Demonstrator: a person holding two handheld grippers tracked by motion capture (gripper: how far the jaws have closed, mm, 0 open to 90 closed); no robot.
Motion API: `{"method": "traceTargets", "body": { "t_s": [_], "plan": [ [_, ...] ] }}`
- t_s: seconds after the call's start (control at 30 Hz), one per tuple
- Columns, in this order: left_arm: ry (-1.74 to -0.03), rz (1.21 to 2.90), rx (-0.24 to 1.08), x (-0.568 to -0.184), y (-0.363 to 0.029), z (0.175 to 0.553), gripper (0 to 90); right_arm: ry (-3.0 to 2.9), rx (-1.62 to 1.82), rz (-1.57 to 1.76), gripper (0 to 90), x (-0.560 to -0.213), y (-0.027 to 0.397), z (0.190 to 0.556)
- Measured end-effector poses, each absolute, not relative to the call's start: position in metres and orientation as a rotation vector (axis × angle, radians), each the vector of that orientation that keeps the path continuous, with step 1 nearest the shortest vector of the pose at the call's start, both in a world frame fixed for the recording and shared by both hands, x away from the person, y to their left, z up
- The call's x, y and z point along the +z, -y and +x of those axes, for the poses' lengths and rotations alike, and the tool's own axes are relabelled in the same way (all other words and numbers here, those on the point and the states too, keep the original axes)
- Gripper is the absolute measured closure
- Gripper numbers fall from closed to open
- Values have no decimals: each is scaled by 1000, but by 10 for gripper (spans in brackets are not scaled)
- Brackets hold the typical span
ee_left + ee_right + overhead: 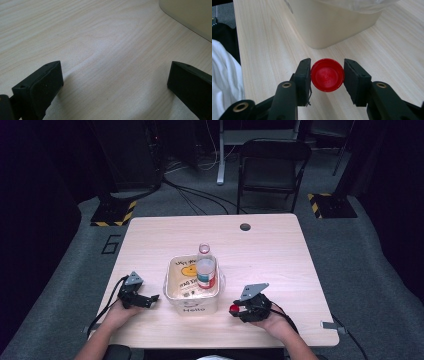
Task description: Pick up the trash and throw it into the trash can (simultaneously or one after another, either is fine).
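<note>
Right claw (327,75) at 5 o'clock on the tabletop (280,250) pinches a red cap (327,75) between both jaws. Left claw (115,82) at 7 o'clock rests spread, holding nothing. At centre, a cream tub (192,307) holds an uncapped bottle (205,267) leaning at its 1 o'clock corner.

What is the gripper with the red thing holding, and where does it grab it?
The right gripper holds a red bottle cap, pinched by its round sides between the two fingers. The left gripper is open and holds nothing.
</note>
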State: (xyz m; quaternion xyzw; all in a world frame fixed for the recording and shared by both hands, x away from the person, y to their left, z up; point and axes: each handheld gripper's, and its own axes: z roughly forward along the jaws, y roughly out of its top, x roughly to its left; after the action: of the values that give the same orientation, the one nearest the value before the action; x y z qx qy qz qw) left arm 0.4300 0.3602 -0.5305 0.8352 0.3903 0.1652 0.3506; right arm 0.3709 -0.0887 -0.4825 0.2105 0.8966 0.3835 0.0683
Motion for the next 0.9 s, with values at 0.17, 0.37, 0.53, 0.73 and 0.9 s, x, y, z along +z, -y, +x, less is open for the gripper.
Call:
{"method": "traceTargets", "body": {
  "t_s": [0.17,0.37,0.53,0.73,0.9],
  "plan": [
    [-1011,2162,428,-531,-360,430,0,-2669,1182,668,575,-476,92,371],
    [-1011,2162,428,-531,-360,430,0,-2638,1186,676,576,-468,95,370],
    [-1011,2162,428,-531,-360,430,0,-2620,1205,695,576,-460,100,371],
    [-1011,2162,428,-531,-360,430,0,-2618,1209,711,576,-453,104,373],
    [-1011,2160,430,-531,-360,430,0,-2612,1217,710,576,-441,103,374]
  ]
}}
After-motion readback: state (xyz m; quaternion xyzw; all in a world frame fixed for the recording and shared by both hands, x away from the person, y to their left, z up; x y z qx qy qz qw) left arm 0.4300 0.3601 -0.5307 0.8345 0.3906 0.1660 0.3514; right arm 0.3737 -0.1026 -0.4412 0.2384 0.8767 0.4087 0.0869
